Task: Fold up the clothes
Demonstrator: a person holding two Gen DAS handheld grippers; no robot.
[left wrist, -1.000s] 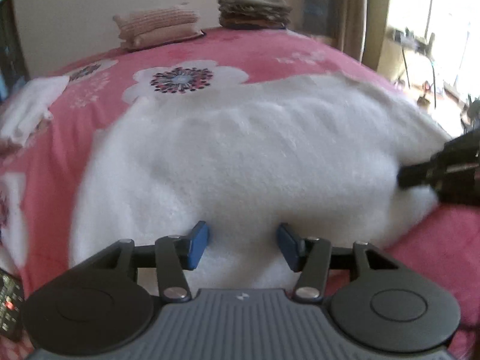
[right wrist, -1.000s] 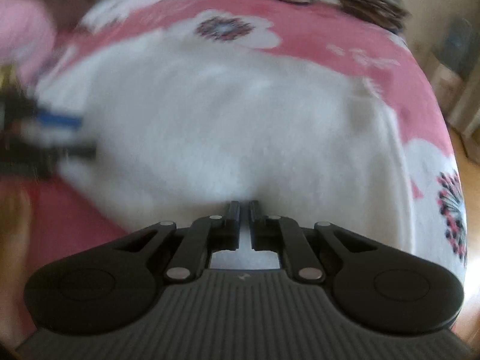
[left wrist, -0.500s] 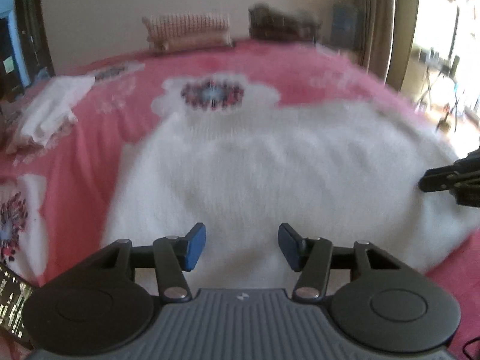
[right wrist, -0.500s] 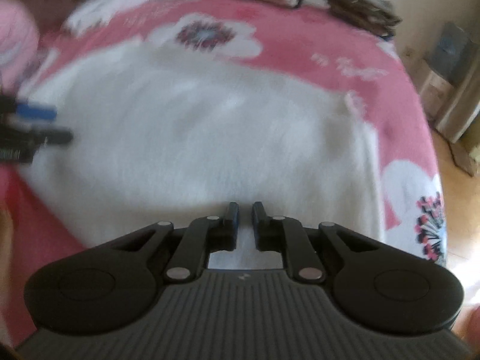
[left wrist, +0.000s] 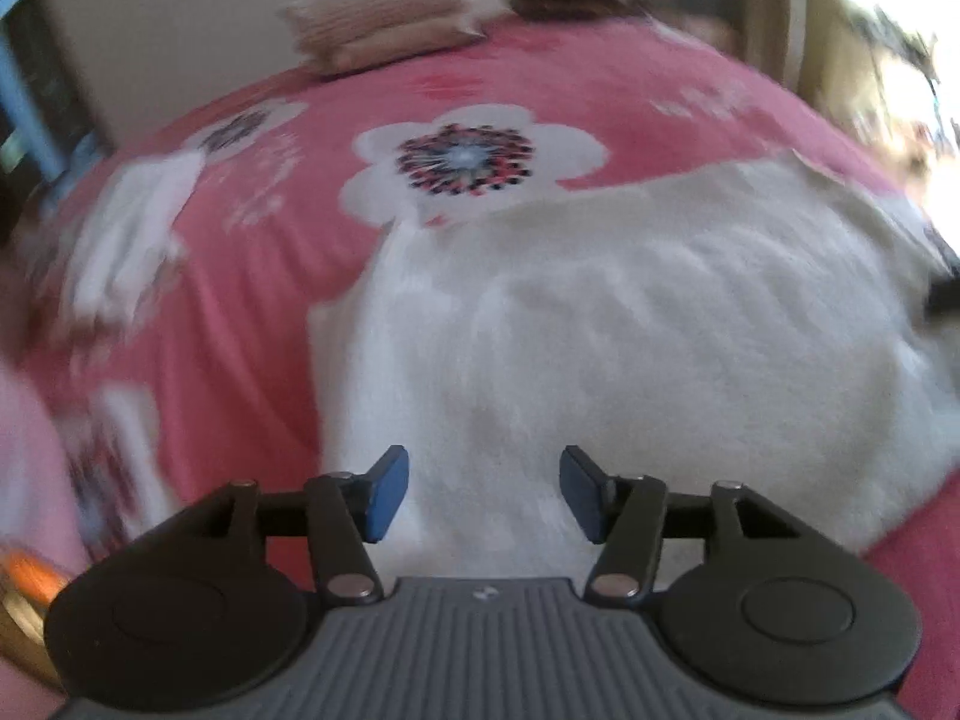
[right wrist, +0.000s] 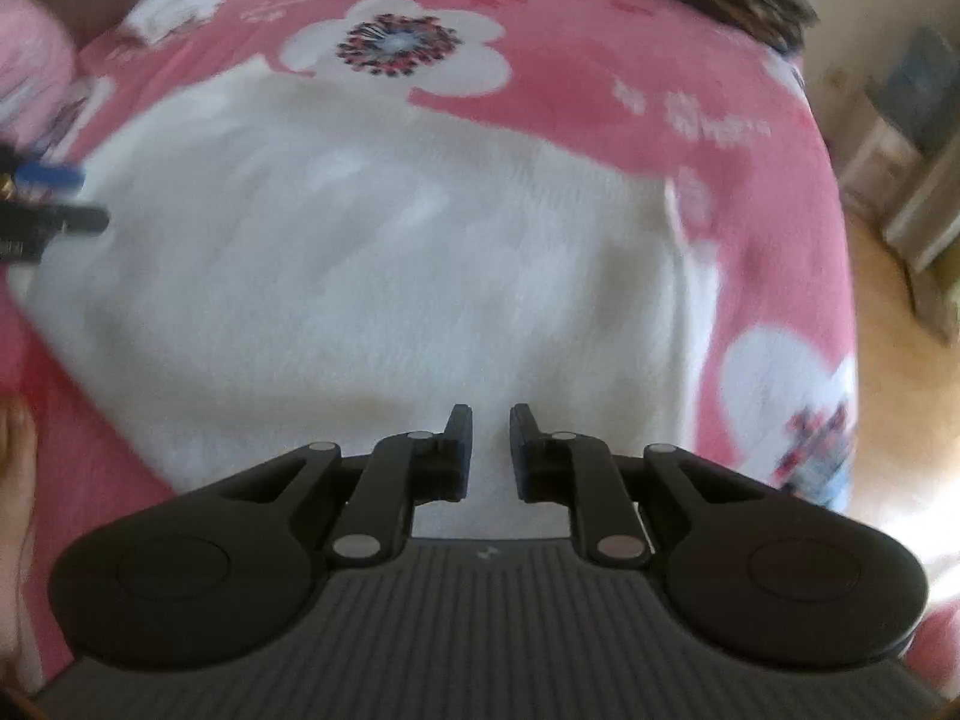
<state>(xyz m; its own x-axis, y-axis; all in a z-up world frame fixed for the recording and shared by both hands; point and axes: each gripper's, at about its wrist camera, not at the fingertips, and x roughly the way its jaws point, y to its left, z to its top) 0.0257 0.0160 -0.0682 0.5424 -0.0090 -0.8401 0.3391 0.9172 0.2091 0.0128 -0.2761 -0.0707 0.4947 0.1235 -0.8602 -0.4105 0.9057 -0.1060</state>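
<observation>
White garment (left wrist: 630,348): lying flat on pink bedspread (left wrist: 252,312), folded edge nearest both tools.
L gripper (left wrist: 483,492): jaws widening, nothing betw.
R gripper (right wrist: 489,450): jaws parting (narrow gap), empty, prob. releasing after fold.

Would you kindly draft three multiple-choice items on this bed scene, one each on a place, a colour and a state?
1. Where does the white garment lie?
A. on the bedspread
B. on the floor
C. on a chair

2. What colour is the bedspread's ground?
A. green
B. pink
C. grey

3. What is between the left gripper's jaws?
A. a sock
B. a pillow
C. nothing

Key: 1 A, the garment is spread flat on the bedspread; 2 B, pink shows around the white flowers; 3 C, the opening jaws stand apart, clear of the garment.
</observation>
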